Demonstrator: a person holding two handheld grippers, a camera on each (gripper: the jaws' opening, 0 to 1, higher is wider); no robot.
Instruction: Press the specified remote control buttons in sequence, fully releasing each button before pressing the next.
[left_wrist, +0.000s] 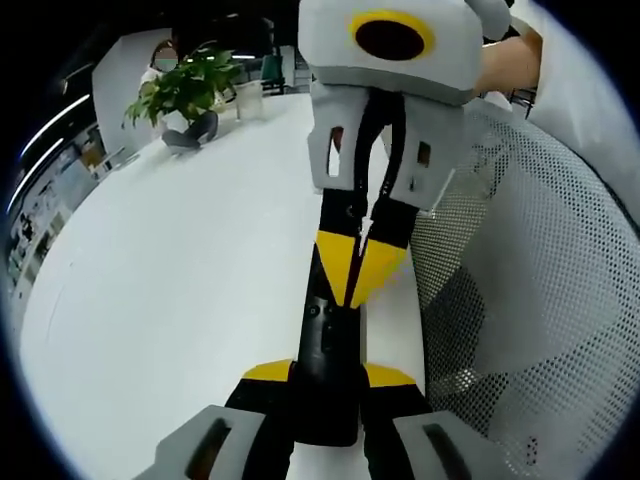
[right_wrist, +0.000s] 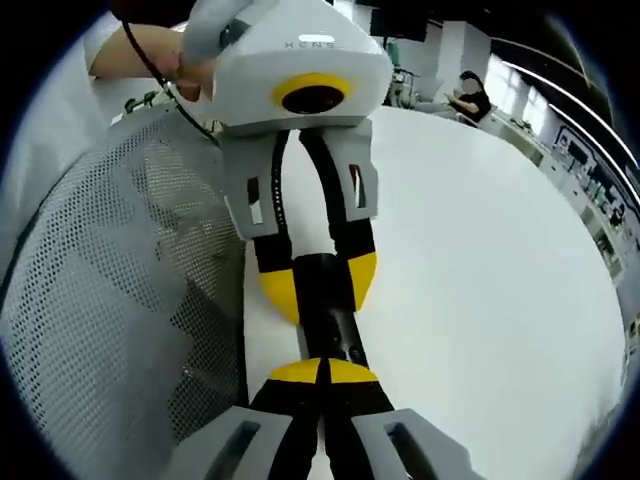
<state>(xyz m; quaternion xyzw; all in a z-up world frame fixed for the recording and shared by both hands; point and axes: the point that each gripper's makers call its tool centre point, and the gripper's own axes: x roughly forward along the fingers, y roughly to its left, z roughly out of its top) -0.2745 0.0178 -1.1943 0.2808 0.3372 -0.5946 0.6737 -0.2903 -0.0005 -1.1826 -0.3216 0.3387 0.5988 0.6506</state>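
A slim black remote (left_wrist: 326, 335) stands out over the white table (left_wrist: 200, 280), and my left gripper (left_wrist: 330, 374) is shut on its lower sides with both yellow pads. From above in the left gripper view comes my right gripper (left_wrist: 358, 268), its yellow tips shut together and resting on the remote's upper face. In the right gripper view my right gripper (right_wrist: 322, 372) is shut, its joined tips down on the remote (right_wrist: 326, 305) by its buttons. Beyond them the left gripper (right_wrist: 320, 283) clasps the remote from both sides.
A grey mesh chair back (left_wrist: 520, 300) stands close beside the grippers, also seen as mesh (right_wrist: 120, 300). A potted plant (left_wrist: 190, 85) sits at the table's far end. A person (right_wrist: 468, 95) sits in the distance. A hand (left_wrist: 510, 60) holds the right gripper.
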